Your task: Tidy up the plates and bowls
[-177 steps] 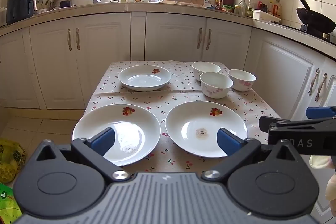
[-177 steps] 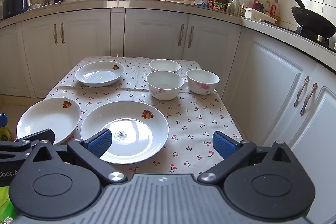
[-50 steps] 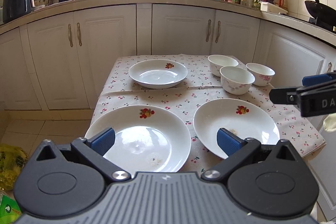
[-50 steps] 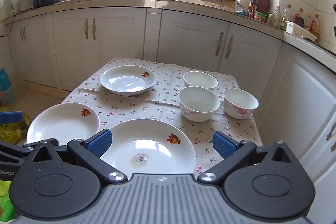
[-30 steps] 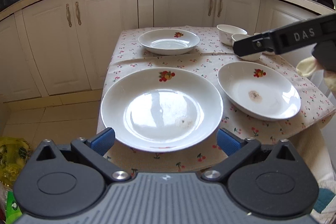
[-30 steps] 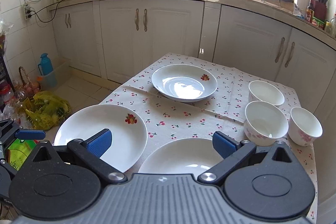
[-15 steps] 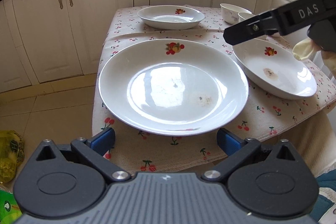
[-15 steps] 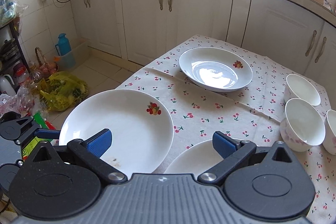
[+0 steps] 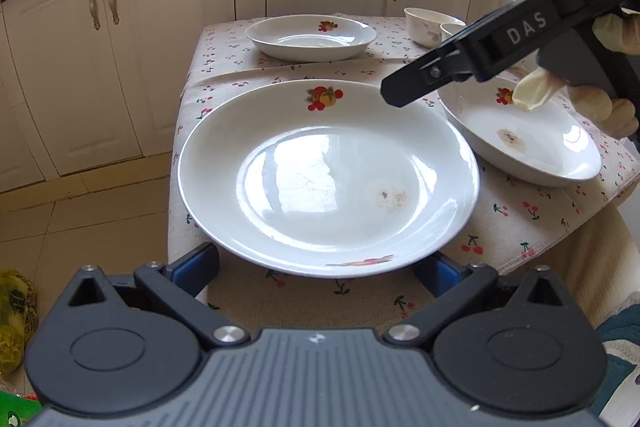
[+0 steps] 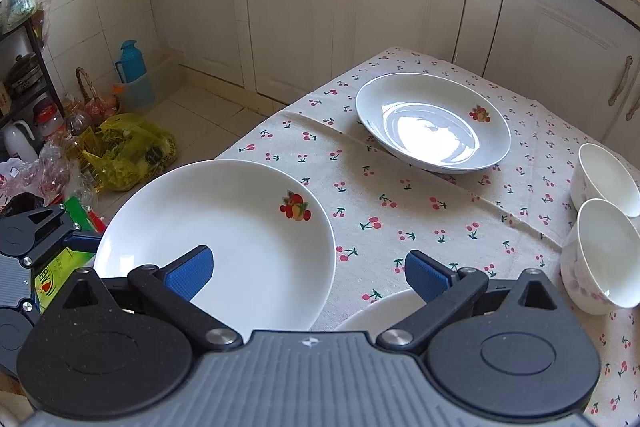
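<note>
Plates and bowls sit spread over the cherry-print tablecloth (image 9: 520, 219). Nearest my left gripper (image 9: 320, 267) is the large plate (image 9: 328, 179), at the table's near left corner, its near rim jutting over the edge. I hold that gripper low and level just below the rim, its blue pads (image 9: 196, 263) spread wide to either side of the plate; I cannot tell whether they touch it. My right gripper (image 10: 308, 273) comes in from the right, angled down and leftward above the table, jaws wide apart and holding nothing, its left pad over the large plate's inside. In the left view its black finger points at the plate's far right rim, with my gloved hand (image 9: 584, 99) around the handle above the second plate (image 9: 532, 143). A third plate (image 10: 432, 123) lies at the far side, and two bowls (image 10: 604, 255) stand at the right.
</note>
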The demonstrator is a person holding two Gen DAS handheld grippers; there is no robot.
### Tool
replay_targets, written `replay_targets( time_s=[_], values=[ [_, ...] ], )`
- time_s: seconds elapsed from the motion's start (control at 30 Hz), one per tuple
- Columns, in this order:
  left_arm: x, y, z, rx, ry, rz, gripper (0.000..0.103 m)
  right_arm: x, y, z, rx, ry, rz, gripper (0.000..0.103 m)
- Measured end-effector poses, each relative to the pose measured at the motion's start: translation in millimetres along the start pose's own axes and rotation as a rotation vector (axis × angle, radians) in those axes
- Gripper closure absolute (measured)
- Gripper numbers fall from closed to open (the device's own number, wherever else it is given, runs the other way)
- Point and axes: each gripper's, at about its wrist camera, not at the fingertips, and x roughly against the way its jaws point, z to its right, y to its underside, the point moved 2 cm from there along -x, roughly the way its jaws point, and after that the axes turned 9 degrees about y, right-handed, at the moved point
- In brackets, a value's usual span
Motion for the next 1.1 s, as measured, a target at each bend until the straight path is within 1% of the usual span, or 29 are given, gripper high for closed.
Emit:
replay_targets(
  time_s=[0.07, 0.2, 0.3, 0.33, 0.4, 0.43, 0.57, 0.63, 0.73, 0.77, 0.8, 1.0, 1.1],
  values=[
    [1, 2, 0, -0.006, 0.005, 0.012, 0.000, -7, -2, -1, 0.021, -0.020, -0.006, 0.000],
    [1, 1, -2, -0.018, 0.016, 0.008, 0.000, -21, -6, -2, 0.061, -0.069, -0.037, 0.000],
    [1, 0, 0, -0.054, 0.013, 0.012, 0.000, -35, -9, 0, 0.070, -0.129, -0.077, 0.000],
    [2, 0, 0, -0.067, 0.014, 0.011, 0.001, -39, -11, 0, 0.067, -0.151, -0.089, 0.001],
    [2, -2, 0, -0.083, 0.021, 0.009, 0.001, -46, -14, 1, 0.061, -0.184, -0.107, 0.008],
    [2, -1, 0, -0.083, 0.027, 0.006, 0.001, -49, -15, 1, 0.057, -0.193, -0.116, 0.014],
    [2, -3, -3, -0.092, 0.048, 0.000, 0.001, -61, -18, 2, 0.058, -0.208, -0.145, 0.024],
    [3, -3, -4, -0.094, 0.056, -0.001, 0.001, -65, -18, 2, 0.055, -0.218, -0.157, 0.028],
    [4, -4, -5, -0.097, 0.063, -0.006, 0.001, -66, -19, 2, 0.060, -0.232, -0.155, 0.030],
    [5, -4, -5, -0.102, 0.064, -0.005, 0.001, -66, -19, 2, 0.060, -0.243, -0.155, 0.033],
    [5, -5, -5, -0.104, 0.065, -0.008, 0.001, -66, -20, 2, 0.055, -0.257, -0.156, 0.032],
    [3, -9, -6, -0.108, 0.065, -0.018, 0.001, -67, -22, 6, 0.024, -0.273, -0.153, 0.033],
    [-1, -16, -8, -0.116, 0.062, -0.015, 0.001, -68, -26, 10, 0.014, -0.258, -0.146, 0.033]
  ],
)
